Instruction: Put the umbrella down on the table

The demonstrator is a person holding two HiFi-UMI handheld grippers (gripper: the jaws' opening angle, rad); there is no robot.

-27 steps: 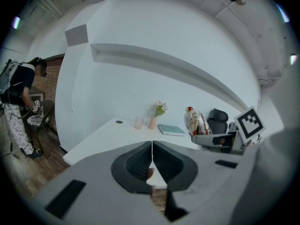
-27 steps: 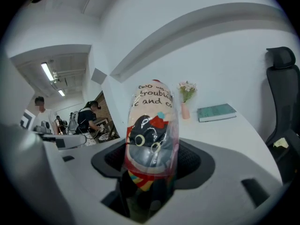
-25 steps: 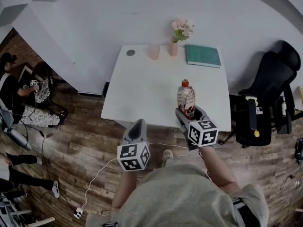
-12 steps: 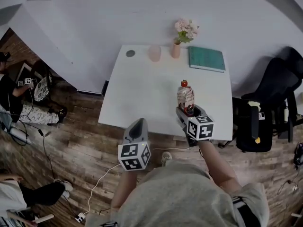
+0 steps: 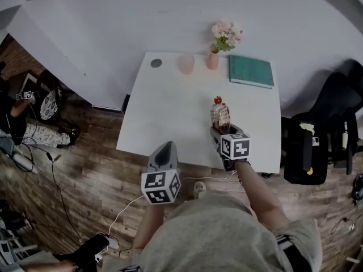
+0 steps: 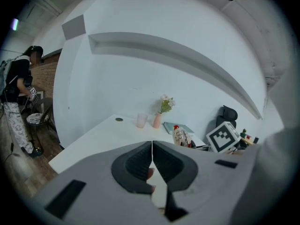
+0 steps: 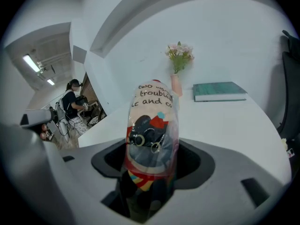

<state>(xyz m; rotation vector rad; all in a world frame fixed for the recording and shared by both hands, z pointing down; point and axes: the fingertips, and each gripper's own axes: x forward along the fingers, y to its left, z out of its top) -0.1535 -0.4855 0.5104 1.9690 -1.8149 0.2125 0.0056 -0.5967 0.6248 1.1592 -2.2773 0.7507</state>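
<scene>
The folded umbrella (image 5: 219,115) is in a clear printed sleeve with a red tip and stands nearly upright over the white table (image 5: 170,112), near its front right part. My right gripper (image 5: 222,132) is shut on its lower end; in the right gripper view the umbrella (image 7: 152,135) rises from between the jaws of the right gripper (image 7: 151,175). Whether its base touches the table is hidden. My left gripper (image 5: 165,154) hangs before the table's front edge, over the wood floor, its jaws together and holding nothing. The left gripper (image 6: 152,157) view shows the umbrella (image 6: 180,136) off to the right.
Along the table's far edge stand a pink cup (image 5: 185,63), a vase of flowers (image 5: 214,58), a green book (image 5: 251,71) and a dark round disc (image 5: 156,63). A black office chair (image 5: 334,118) is at the right. A person (image 5: 34,112) and cables are on the floor at left.
My right gripper has sunk toward the table with the umbrella, moving a little farther in over it. The left gripper has barely shifted. People at the left have moved.
</scene>
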